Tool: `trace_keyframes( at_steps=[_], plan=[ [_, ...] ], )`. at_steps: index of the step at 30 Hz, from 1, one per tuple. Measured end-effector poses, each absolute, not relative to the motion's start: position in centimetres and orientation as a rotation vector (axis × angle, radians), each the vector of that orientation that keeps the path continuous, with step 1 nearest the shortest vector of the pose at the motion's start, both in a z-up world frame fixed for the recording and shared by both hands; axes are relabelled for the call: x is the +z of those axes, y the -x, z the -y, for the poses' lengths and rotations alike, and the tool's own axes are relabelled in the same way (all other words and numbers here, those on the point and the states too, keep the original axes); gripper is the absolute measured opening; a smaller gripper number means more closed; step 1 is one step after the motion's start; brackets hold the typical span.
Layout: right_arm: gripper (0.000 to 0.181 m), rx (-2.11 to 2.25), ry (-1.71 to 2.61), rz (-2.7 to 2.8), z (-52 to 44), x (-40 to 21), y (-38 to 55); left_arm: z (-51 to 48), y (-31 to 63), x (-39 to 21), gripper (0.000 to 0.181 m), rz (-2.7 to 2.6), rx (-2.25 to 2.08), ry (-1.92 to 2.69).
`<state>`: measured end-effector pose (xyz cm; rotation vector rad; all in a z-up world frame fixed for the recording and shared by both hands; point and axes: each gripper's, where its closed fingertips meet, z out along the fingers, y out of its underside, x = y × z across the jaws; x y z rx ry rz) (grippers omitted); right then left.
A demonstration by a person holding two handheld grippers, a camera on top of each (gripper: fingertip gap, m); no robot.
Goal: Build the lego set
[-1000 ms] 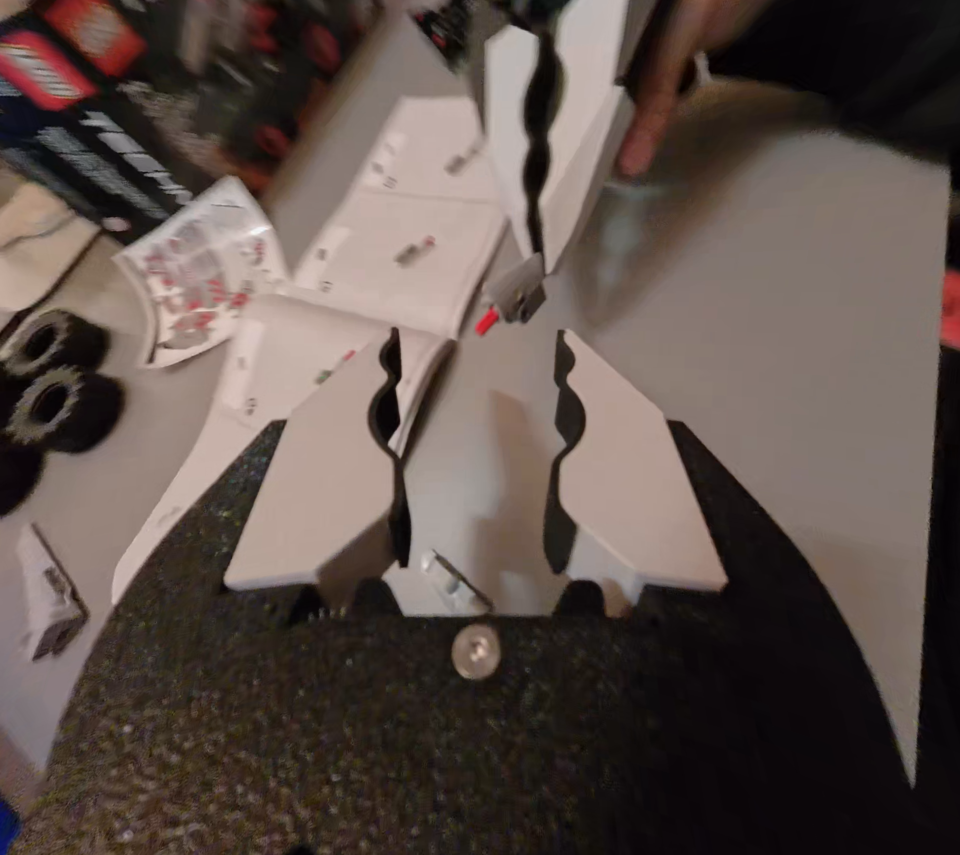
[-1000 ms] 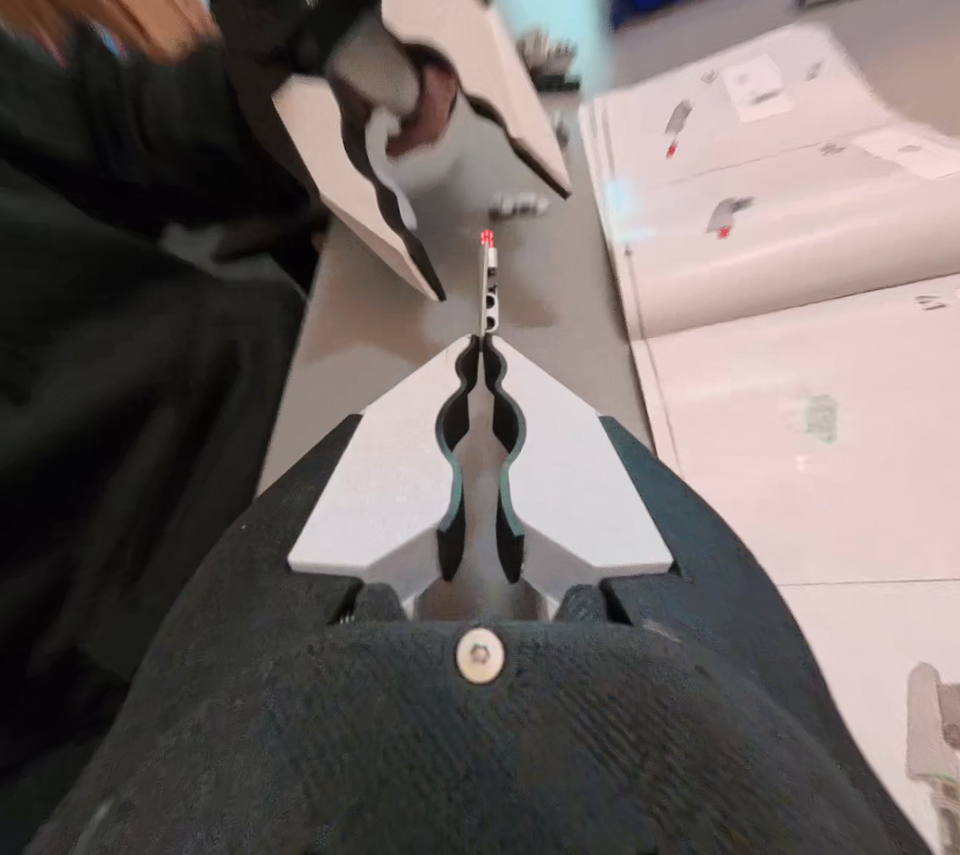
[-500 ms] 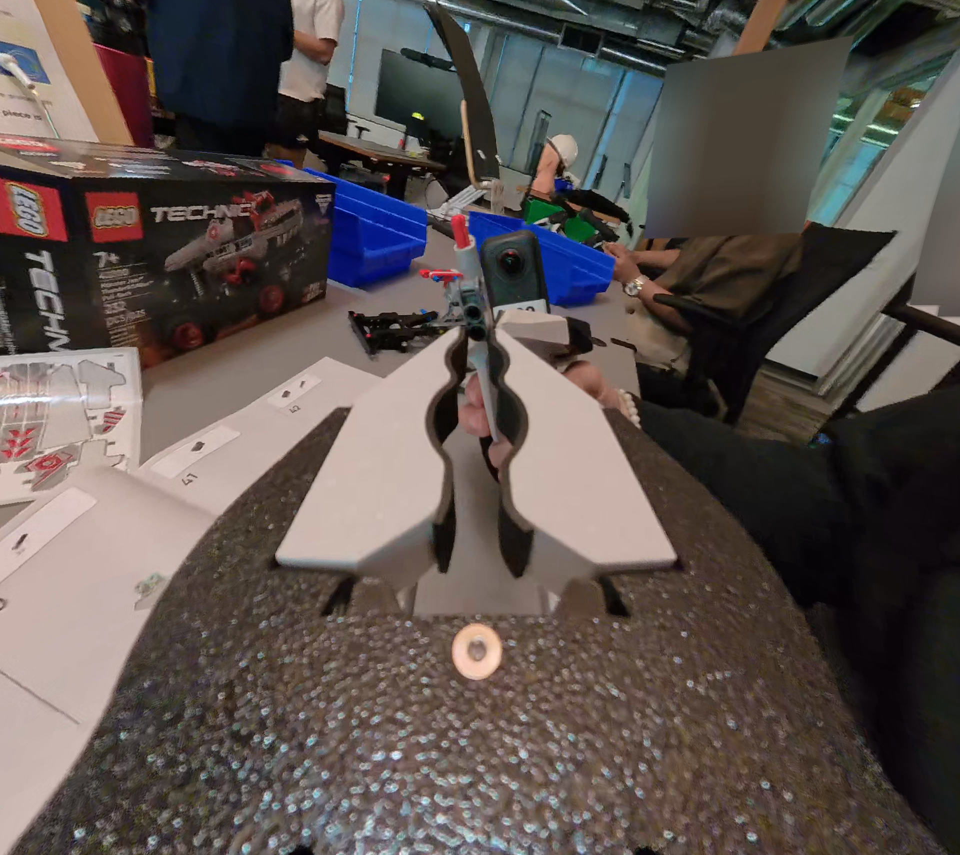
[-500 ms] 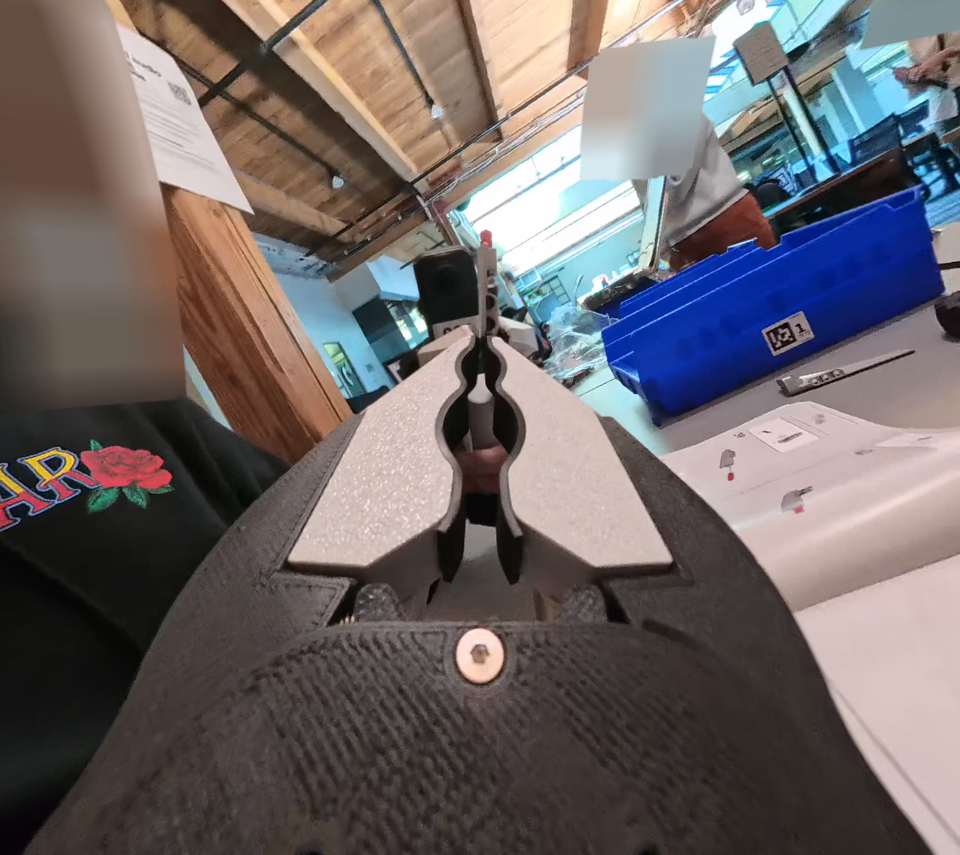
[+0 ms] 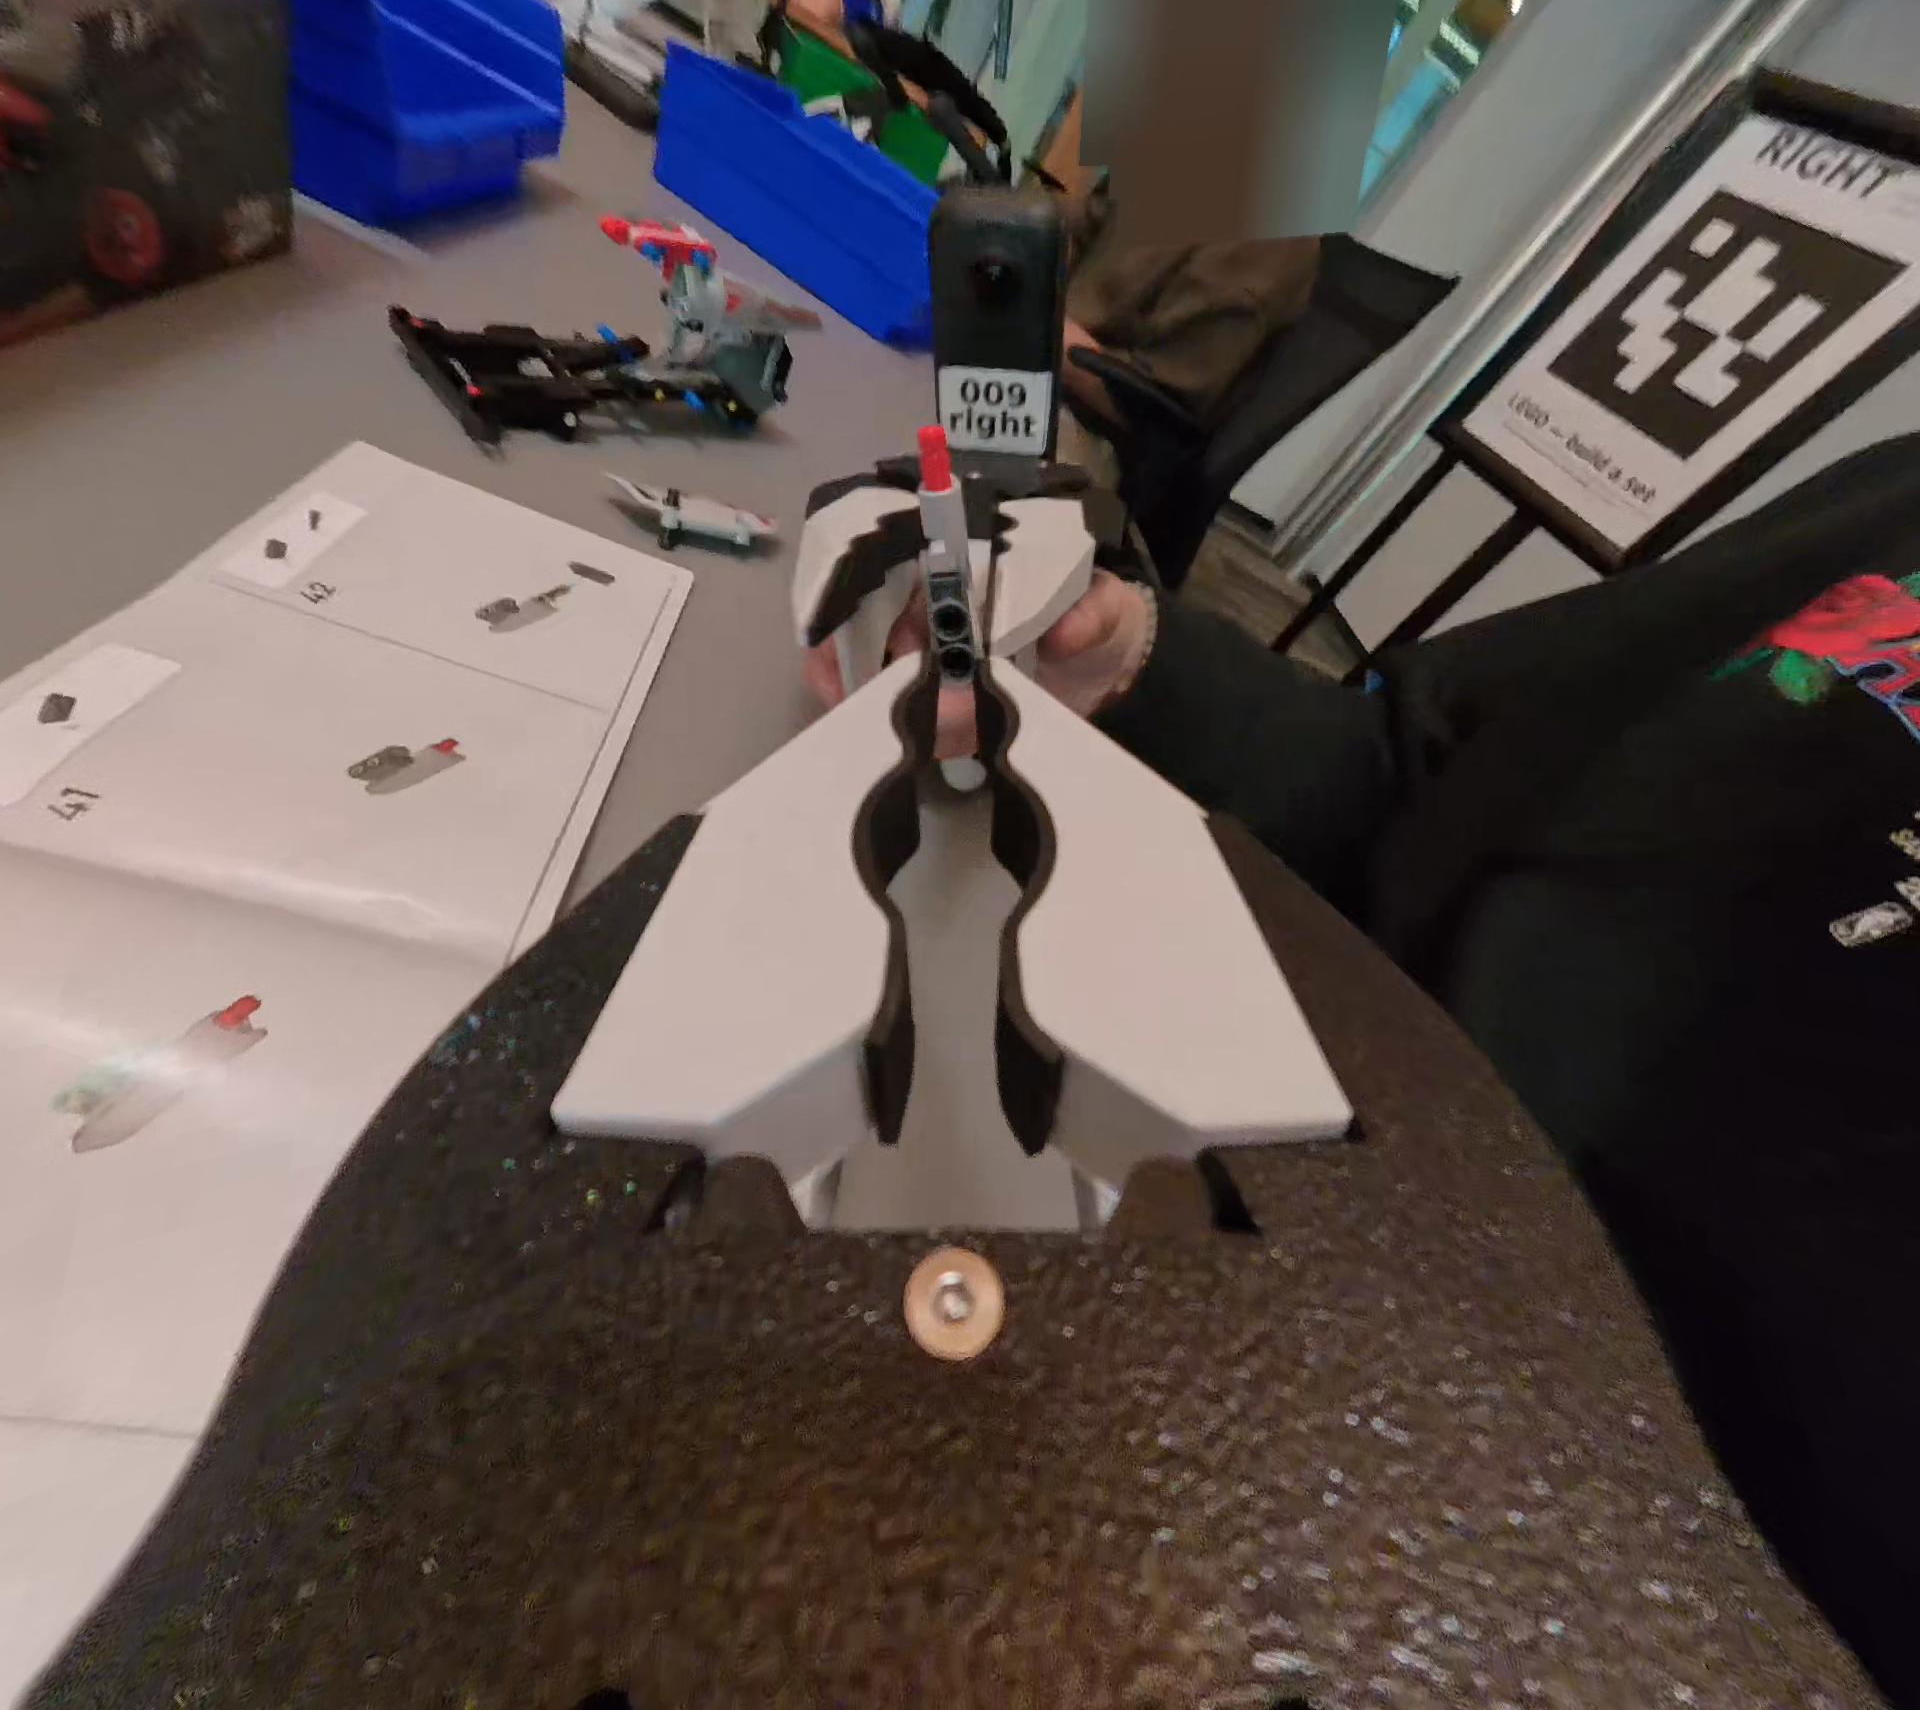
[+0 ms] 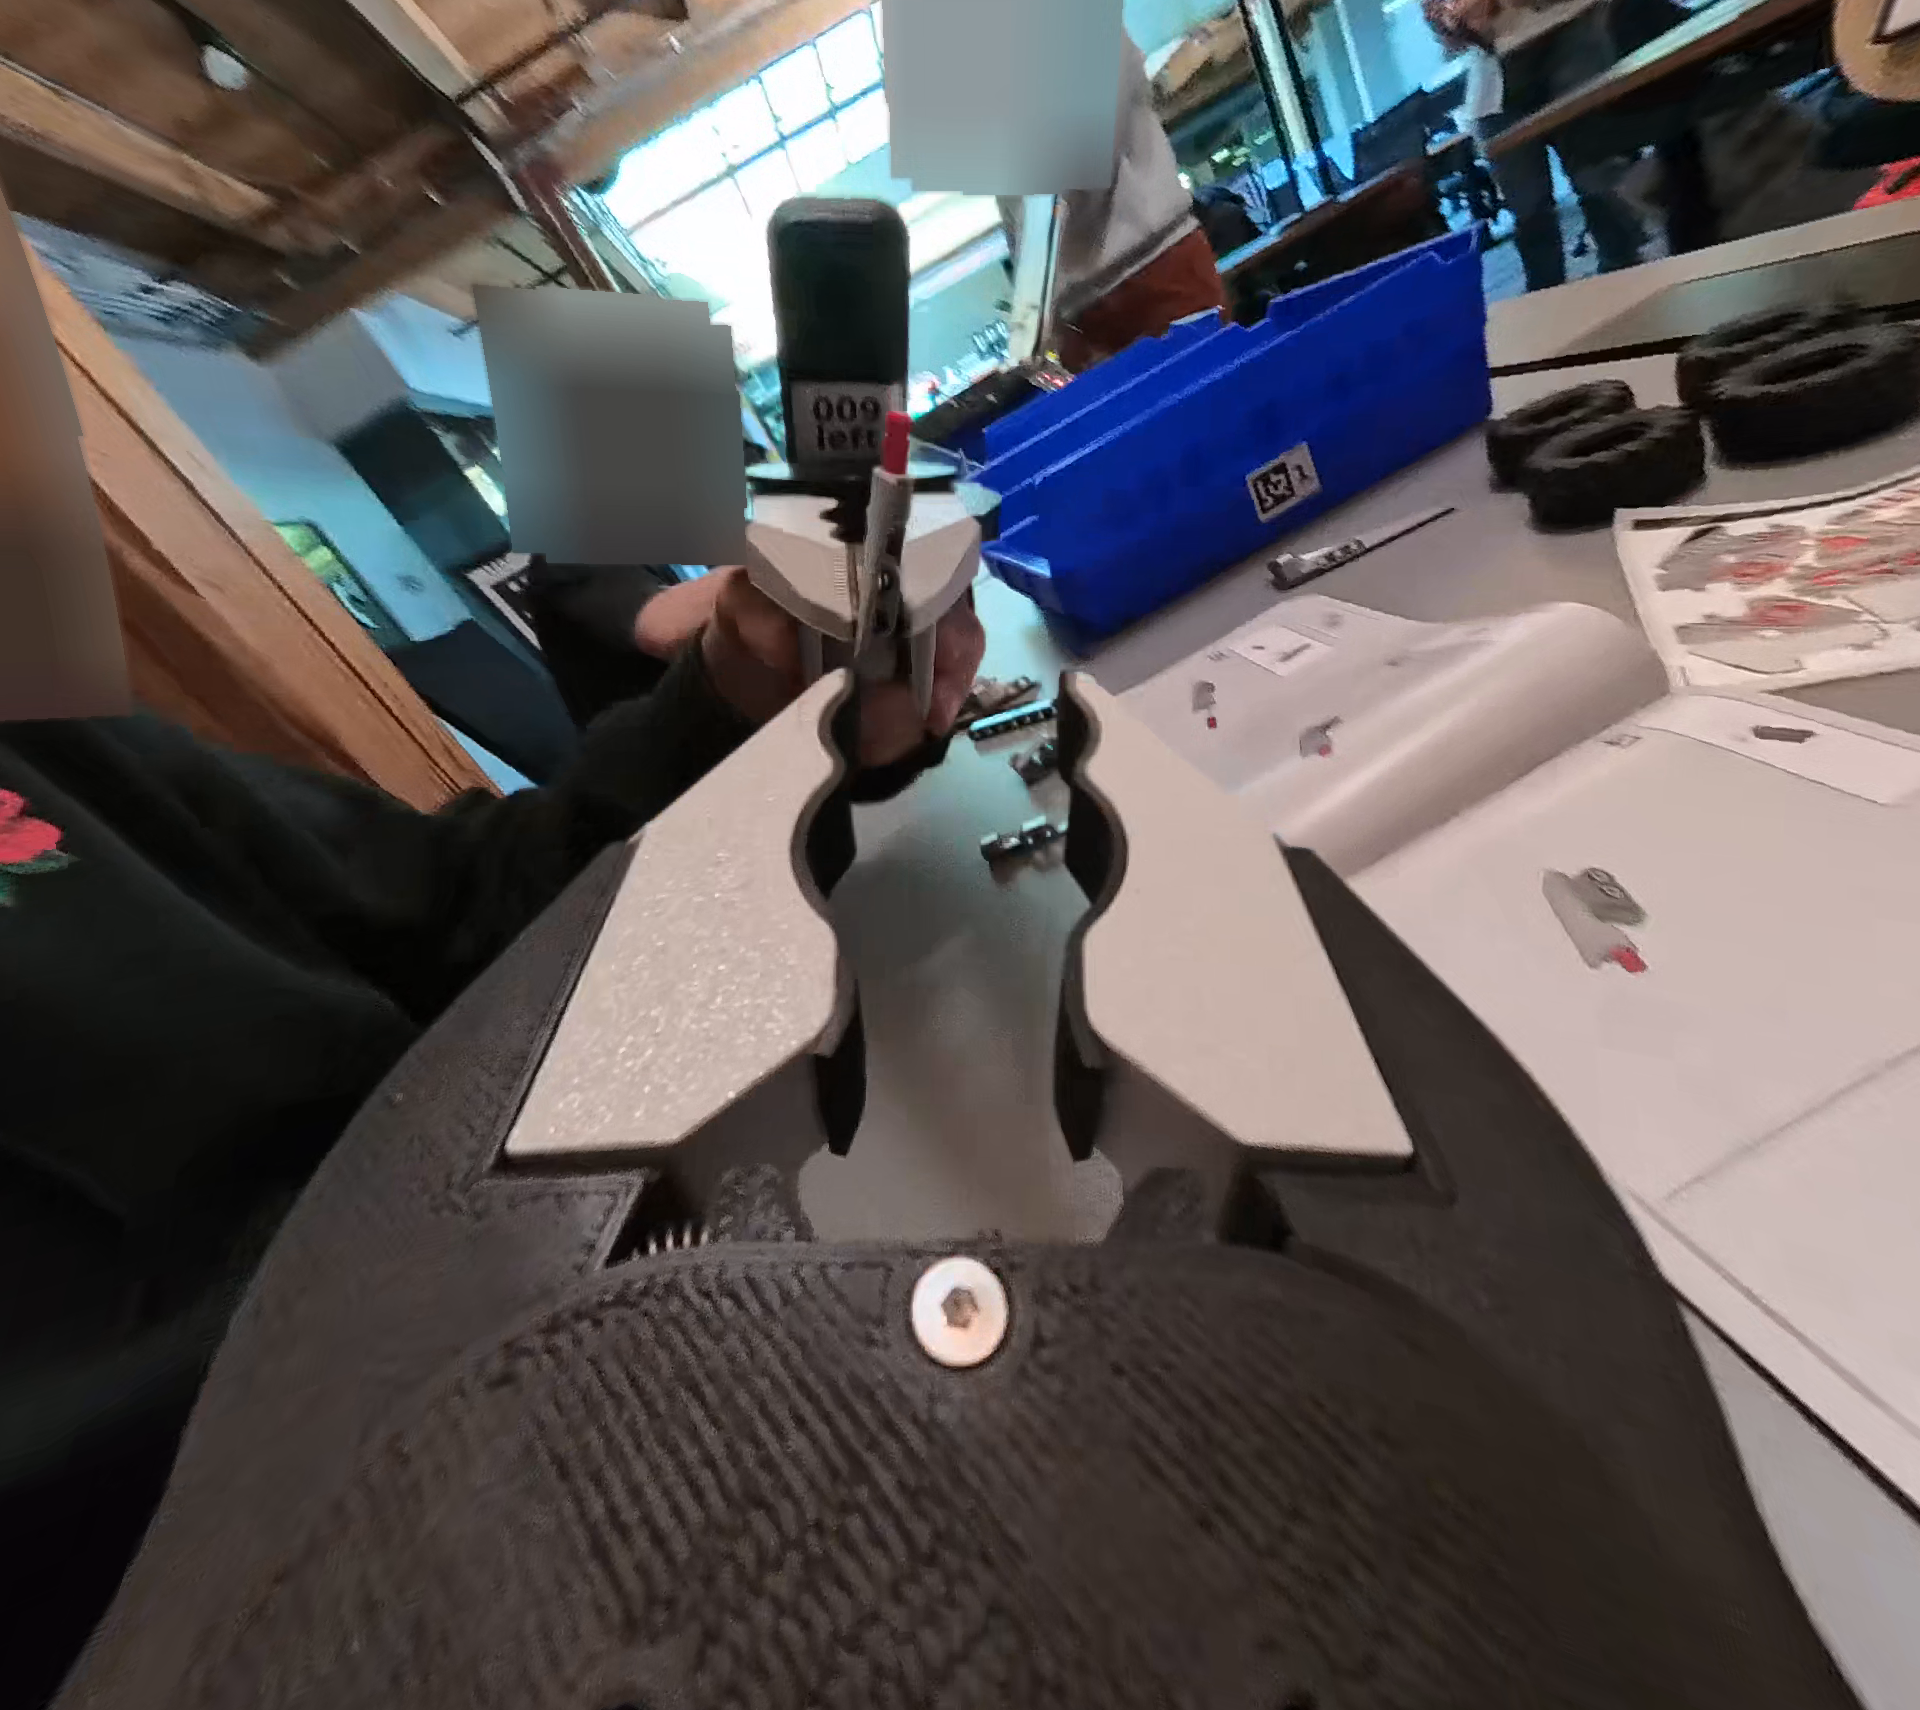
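My left gripper [image 5: 951, 689] is shut on a small grey Lego piece [image 5: 943, 580] with a red pin on top, held upright in the air above the table edge. My right gripper [image 6: 956, 704] is open and empty, facing the left one just short of the piece. The right wrist view shows the left gripper [image 6: 878, 621] pinching the same piece [image 6: 883, 548]. The left wrist view shows the right gripper [image 5: 940, 569] behind the piece, jaws apart.
A black chassis build [image 5: 582, 382] and a small grey part [image 5: 696, 512] lie on the grey table [image 5: 156, 455]. The open instruction booklet [image 5: 312, 725], blue bins [image 6: 1247, 455], black tyres [image 6: 1600, 455], a sticker sheet [image 6: 1787, 580] and small loose parts [image 6: 1023, 839] are around. People sit nearby. The grippers are tip to tip, or close to it.
The right gripper carried the piece up from the table, the left gripper shut on it, and now the right gripper has opened and let go.
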<state>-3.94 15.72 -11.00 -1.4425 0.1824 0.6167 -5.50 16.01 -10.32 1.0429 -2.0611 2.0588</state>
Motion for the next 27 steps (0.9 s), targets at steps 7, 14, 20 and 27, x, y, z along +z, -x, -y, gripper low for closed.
trace_keyframes(
  at_steps=[7, 14, 20, 27],
  plan=[
    [0.008, 0.687, 1.448, -0.132, -14.5, -11.4, 6.9, -14.5, 6.6, -12.0, 0.004, 2.207, 1.861, -0.858],
    [0.004, 0.739, 1.477, -0.16, -14.4, -11.9, 7.4, -14.3, 6.9, -12.5, 0.004, 2.214, 1.837, -0.833],
    [0.022, 0.647, 1.516, -0.21, -14.5, -12.5, 6.1, -14.9, 7.1, -12.9, 0.005, 2.238, 1.791, -0.849],
    [0.019, 0.724, 1.534, -0.141, -14.6, -12.6, 7.6, -14.1, 8.2, -13.7, 0.005, 2.209, 1.689, -0.768]
  ],
)
